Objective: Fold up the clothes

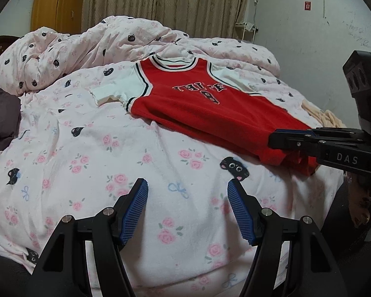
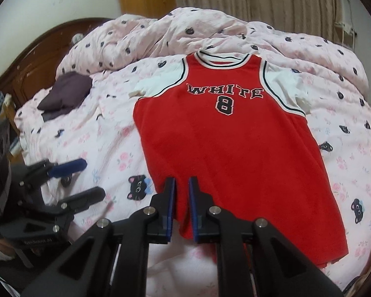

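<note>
A red jersey [image 2: 229,143] with white sleeves, the word WHITE and the number 8 lies flat and face up on the pink flowered bed cover [image 1: 86,160]. In the left wrist view the jersey [image 1: 210,113] stretches off to the right. My right gripper [image 2: 182,180] sits at its lower left hem corner, its blue pads nearly together with red cloth between them. From the left the right gripper [image 1: 272,139] shows side-on above bunched hem cloth. My left gripper [image 1: 187,185] stands open over bare cover, left of the hem, and the left gripper [image 2: 92,178] holds nothing.
A crumpled pink quilt [image 1: 86,44] is heaped behind the jersey's collar. A dark purple cloth [image 2: 66,91] lies at the left, near the wooden headboard [image 2: 37,57]. Some beige fabric [image 1: 321,116] lies at the bed's right edge. Curtains and a wardrobe [image 1: 56,2] stand behind.
</note>
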